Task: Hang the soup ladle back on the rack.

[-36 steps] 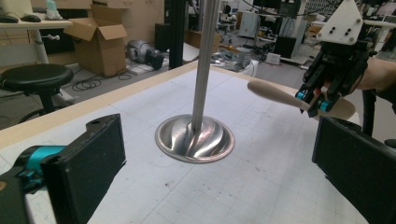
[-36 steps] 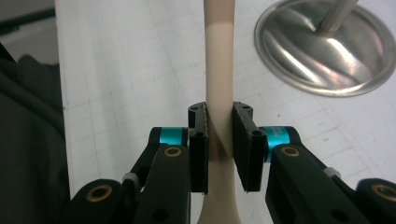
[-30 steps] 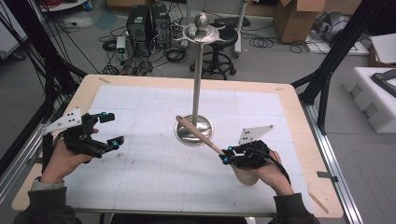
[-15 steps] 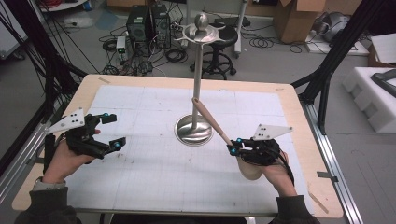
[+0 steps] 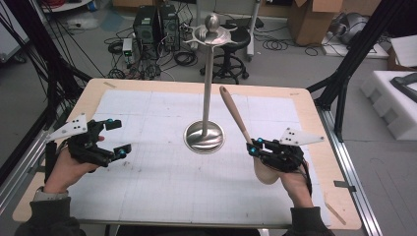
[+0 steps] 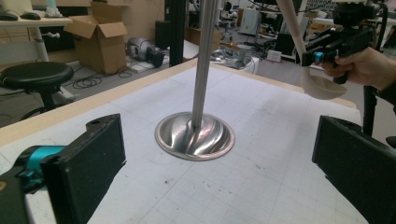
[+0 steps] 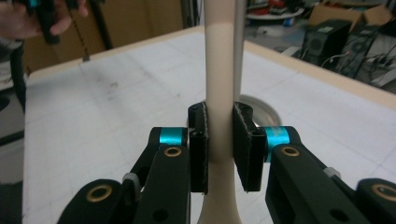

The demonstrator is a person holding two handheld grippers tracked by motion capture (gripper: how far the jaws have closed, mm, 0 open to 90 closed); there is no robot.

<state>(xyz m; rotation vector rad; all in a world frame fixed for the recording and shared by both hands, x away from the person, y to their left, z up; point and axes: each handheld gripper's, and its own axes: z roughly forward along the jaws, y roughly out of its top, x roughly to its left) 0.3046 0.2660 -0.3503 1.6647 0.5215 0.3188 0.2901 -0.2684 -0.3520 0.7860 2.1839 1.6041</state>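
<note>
A pale wooden ladle (image 5: 235, 115) is held in my right gripper (image 5: 253, 147), which is shut on its handle just above the bowl (image 5: 267, 173). The handle rises steeply, leaning up and to the left toward the metal stand's pole (image 5: 208, 83). In the right gripper view the pads of my right gripper (image 7: 220, 144) press both sides of the ladle handle (image 7: 219, 70). The stand's round base (image 5: 204, 137) sits mid-table. My left gripper (image 5: 117, 136) rests at the left, open with nothing in it; in its own view the left gripper (image 6: 222, 168) faces the stand base (image 6: 195, 136).
The stand carries a dish and ball (image 5: 212, 30) at its top. A white gridded mat (image 5: 162, 191) covers the wooden table (image 5: 339, 206). A stool, computers and cardboard boxes stand on the floor beyond the far edge.
The ladle handle has swung from lying low across the stand's base up to a steep tilt. My right gripper has shifted right and slightly up. The left gripper has stayed put.
</note>
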